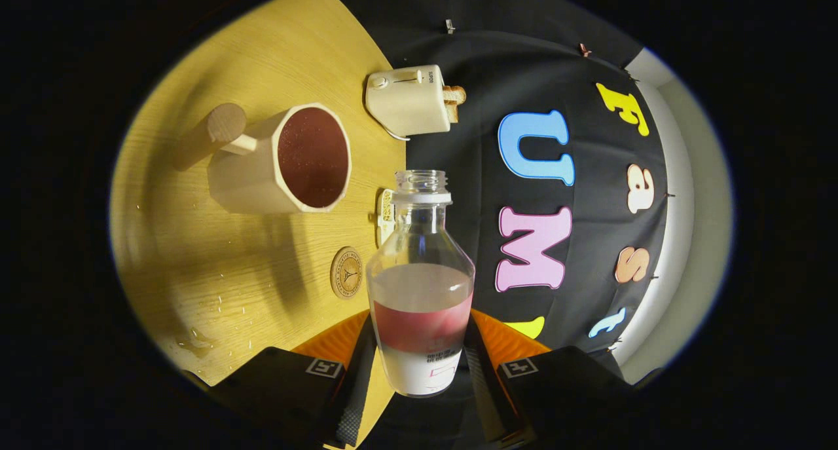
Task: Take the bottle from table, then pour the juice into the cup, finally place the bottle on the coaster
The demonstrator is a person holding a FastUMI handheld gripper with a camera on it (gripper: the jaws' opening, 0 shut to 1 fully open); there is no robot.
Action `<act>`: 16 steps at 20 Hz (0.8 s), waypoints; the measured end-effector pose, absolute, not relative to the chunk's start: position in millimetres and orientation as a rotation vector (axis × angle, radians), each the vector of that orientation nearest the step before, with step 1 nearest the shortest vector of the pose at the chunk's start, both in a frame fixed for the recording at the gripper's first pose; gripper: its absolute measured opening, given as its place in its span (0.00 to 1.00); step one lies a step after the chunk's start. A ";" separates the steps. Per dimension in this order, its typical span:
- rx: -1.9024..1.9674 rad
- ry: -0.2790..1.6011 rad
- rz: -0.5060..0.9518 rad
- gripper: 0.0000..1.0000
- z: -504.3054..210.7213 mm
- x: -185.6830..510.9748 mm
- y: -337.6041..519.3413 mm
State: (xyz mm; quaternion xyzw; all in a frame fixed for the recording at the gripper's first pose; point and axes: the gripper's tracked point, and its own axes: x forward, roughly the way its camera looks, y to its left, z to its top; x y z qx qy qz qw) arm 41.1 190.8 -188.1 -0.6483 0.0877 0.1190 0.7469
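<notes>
Between the tongs (419, 365) — bottle (420, 286) clamped, part-full, uncapped, cup (281, 162) of juice and coaster (346, 272) beyond

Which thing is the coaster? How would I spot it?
Start at the wooden table. The coaster lies flat there, left of the bottle gripped between both fingers, below the big cup. It is a small brown disc, flatter than anything nearby.

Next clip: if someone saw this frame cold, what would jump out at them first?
The uncapped bottle, held between the gripper's fingers with red juice low in it, dominates the view. Beyond it on the wooden table stands a cup with red juice already inside, a round coaster lying between cup and fingers. Farther back, a toaster holds a slice of bread.
</notes>
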 end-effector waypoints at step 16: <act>-1.537 0.170 0.293 0.72 -193.4 41.4 195.1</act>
